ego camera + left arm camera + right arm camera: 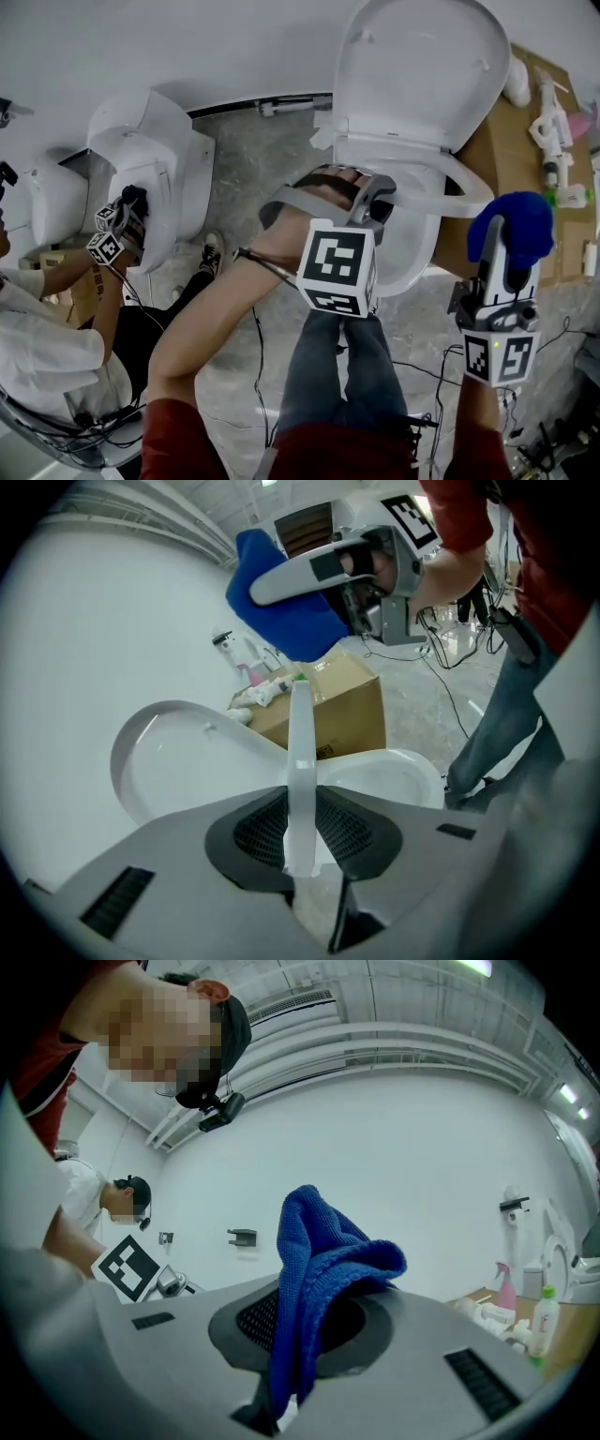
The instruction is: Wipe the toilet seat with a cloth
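Left arm reaches forward and down. The left tongs (373, 202) are narrowed onto the front edge of the toilet seat (300, 752), with a pad on each face. The seat is tilted partway between the bowl (394, 771) and the raised lid (412, 66) (edge-on in the left gripper view). Right forearm is held up beside the toilet, right tongs (305, 1335) clamped on the blue cloth (514, 225) — bunched over the jaws, clear of the seat. Cardboard box (483, 150) by the toilet has spray bottles (553, 122) on top. Bowl contents — can't tell.

no legible text or numbers; cardboard box (347, 714) label unreadable.
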### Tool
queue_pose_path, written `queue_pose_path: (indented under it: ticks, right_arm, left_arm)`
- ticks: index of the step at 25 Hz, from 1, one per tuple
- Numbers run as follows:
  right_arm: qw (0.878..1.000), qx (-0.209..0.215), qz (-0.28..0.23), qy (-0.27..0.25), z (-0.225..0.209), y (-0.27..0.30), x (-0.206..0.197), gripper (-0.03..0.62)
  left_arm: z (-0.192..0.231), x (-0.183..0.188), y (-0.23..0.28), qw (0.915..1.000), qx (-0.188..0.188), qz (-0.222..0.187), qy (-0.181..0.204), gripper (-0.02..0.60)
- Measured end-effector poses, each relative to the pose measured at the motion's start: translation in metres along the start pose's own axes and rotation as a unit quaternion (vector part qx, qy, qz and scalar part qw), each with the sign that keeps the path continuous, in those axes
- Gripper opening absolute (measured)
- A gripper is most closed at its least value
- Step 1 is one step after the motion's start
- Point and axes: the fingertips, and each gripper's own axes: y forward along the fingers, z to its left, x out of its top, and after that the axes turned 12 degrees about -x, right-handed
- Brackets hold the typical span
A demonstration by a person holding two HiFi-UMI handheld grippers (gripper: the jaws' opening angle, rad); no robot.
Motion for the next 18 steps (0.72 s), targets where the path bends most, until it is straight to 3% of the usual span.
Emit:
queue_pose_path:
  ticks: [9,18]
  right_arm:
    - [1.0,0.013,0.026,-0.001,0.003,-0.015,-0.019,0.054]
    - [0.998,0.018,0.061,0.025,0.012,-0.019,-0.054,0.054]
  left_arm:
    - [-0.074,-0.004,0.019,0.997,-0.076,0.012,0.008,0.115]
    - [-0.145,-0.017,0.052,0.9818,-0.188,0.018,-0.015,0.132]
